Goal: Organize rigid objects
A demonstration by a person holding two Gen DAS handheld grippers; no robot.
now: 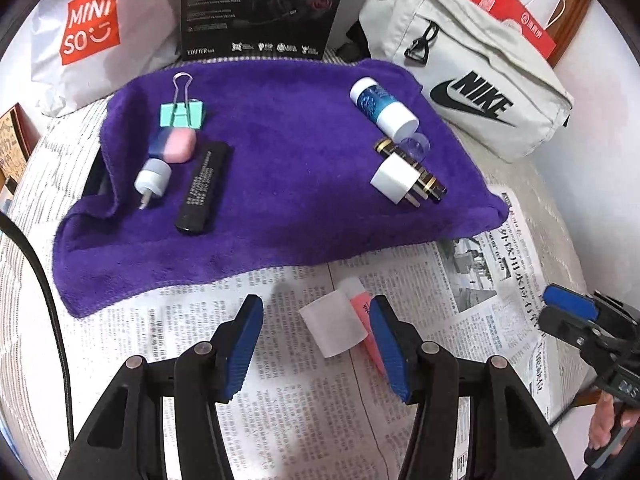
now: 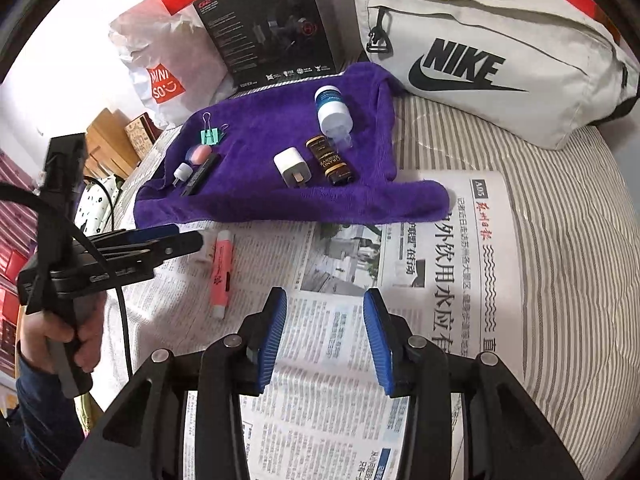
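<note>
Nike bag (image 2: 492, 52), black box (image 1: 260, 8), Miniso bag (image 1: 92, 28) behind towel; newspaper (image 2: 440, 248) on striped bedding (image 2: 560, 220).

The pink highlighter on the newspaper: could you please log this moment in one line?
pink plastic highlighter: lying on newspaper, off purple towel | left gripper: open, beside it | right gripper: open, empty

surface: striped bed (image 2: 560, 240) | on it: newspaper (image 2: 440, 260), purple towel (image 2: 260, 200), Nike bag (image 2: 500, 60)

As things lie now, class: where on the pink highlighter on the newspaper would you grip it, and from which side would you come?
Grip the pink highlighter across the middle of its barrel, coming from above. It lies flat on the newspaper, so only its two long sides are free for the pads. The open left tool is the nearer one; turn it so the pads straddle the barrel's narrow width, away from the whitish ends.
</note>
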